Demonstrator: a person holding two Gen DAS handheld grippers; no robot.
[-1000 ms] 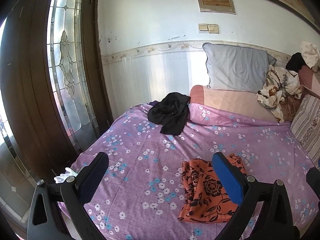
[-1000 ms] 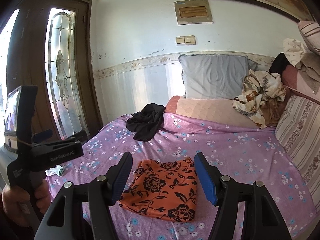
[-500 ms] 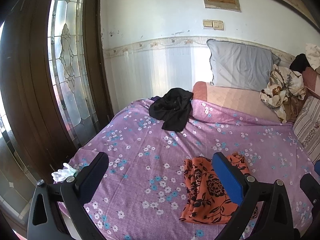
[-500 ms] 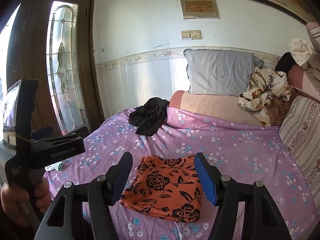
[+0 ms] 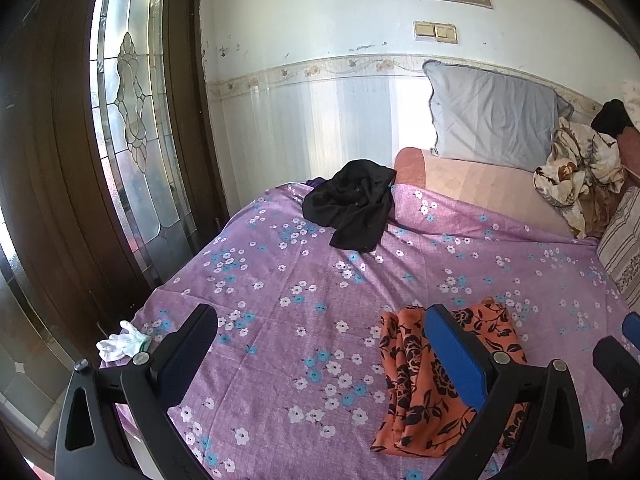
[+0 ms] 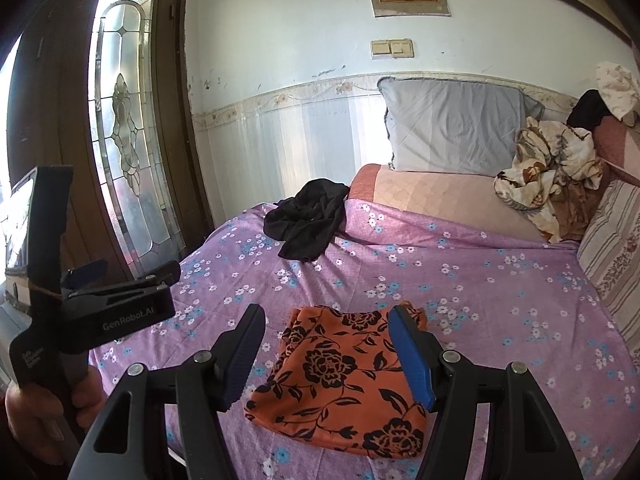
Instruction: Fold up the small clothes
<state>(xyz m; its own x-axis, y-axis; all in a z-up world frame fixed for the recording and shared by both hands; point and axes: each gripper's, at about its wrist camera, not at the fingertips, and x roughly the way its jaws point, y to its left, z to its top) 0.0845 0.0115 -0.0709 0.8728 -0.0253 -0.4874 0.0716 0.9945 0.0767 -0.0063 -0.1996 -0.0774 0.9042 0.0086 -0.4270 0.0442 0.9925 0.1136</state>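
A folded orange garment with black flowers (image 6: 344, 376) lies flat near the front of the purple flowered bed sheet (image 6: 460, 280); it also shows in the left wrist view (image 5: 416, 384). A crumpled black garment (image 5: 352, 204) lies at the far side of the bed, also in the right wrist view (image 6: 308, 220). My left gripper (image 5: 320, 340) is open and empty above the bed's front left part. My right gripper (image 6: 324, 332) is open and empty, raised above the orange garment.
A grey pillow (image 5: 492, 120) leans on the wall over a peach bolster (image 5: 480, 188). A crumpled cream floral cloth (image 5: 576, 176) and striped cushions (image 6: 612, 248) sit at right. A glass-paned wooden door (image 5: 132, 140) stands left. A white glove (image 5: 120, 342) lies on the floor.
Both grippers have drawn back and up a little from the bed, staying open. The orange garment lies still.
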